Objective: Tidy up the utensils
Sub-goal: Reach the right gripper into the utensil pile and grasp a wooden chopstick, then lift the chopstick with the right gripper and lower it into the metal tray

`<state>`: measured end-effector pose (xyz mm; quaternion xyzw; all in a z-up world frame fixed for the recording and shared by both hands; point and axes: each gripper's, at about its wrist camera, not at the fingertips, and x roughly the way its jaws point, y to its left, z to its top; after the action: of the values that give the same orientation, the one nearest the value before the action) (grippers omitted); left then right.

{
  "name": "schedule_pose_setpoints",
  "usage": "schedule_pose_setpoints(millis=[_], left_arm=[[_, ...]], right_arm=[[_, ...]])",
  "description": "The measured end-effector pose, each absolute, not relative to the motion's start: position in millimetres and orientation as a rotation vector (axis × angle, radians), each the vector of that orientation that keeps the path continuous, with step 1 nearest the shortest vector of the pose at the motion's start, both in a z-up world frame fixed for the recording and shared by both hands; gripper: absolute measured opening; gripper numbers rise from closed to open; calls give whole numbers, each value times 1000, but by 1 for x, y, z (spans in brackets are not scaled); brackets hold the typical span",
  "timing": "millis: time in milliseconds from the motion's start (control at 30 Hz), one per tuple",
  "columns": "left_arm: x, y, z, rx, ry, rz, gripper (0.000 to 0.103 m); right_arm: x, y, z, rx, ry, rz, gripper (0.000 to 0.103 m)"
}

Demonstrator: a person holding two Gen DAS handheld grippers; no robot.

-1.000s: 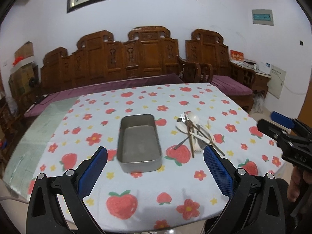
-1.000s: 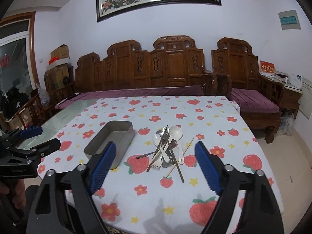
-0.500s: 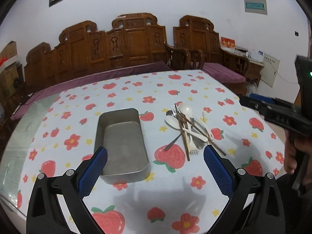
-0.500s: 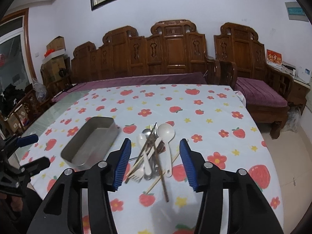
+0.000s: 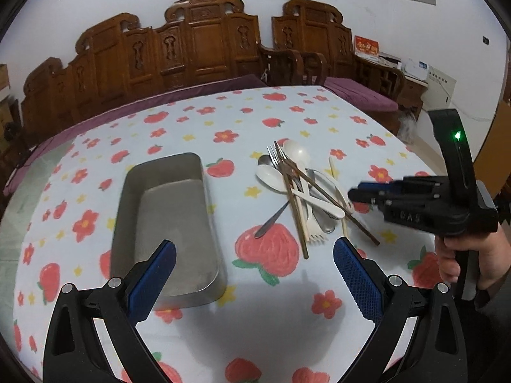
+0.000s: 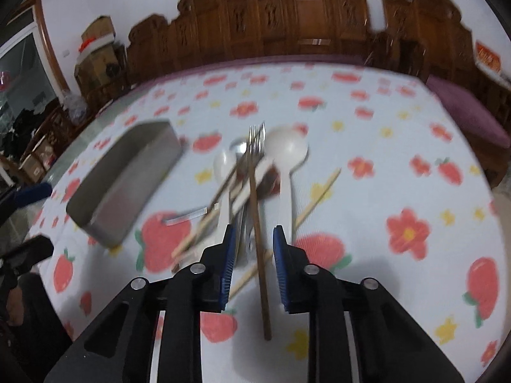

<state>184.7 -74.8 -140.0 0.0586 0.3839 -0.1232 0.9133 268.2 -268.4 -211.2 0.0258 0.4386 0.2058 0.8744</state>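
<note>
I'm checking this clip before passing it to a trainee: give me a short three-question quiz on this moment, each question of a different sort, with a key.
1. True or false: the metal tray already holds a utensil.
2. Multiple choice: the right gripper has its fingers on either side of A) the bronze fork, B) the tray's rim, C) a white spoon's bowl.
3. Fill in: the left gripper hangs wide ____ above the strawberry tablecloth, gripping nothing.

Key: 1 false, the tray is empty. 2 A; the fingers are narrowed around the fork's handle in the utensil pile, with gaps showing on both sides. 3 open.
</note>
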Motion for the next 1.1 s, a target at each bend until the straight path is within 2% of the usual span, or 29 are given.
schedule_pose_setpoints(millis=[200,267,400,467,1100], left_arm=[[193,-87,-154,110,827,-302,73],[196,-91,-160,106,844,-313,68],[198,-95,-167,127,855,-311,64],[200,-96,-169,126,865,-315,64],[255,-127,-194,95,938,-327,37]], right_arm=[[257,-264,-227,36,979,474,26],[256,-262,-233,12,1000,465,22],[260,-259,-243,-39,1035,449,16],[262,-259,-246,-48,1043,440,7],[270,-304,-205,104,893,393,6]])
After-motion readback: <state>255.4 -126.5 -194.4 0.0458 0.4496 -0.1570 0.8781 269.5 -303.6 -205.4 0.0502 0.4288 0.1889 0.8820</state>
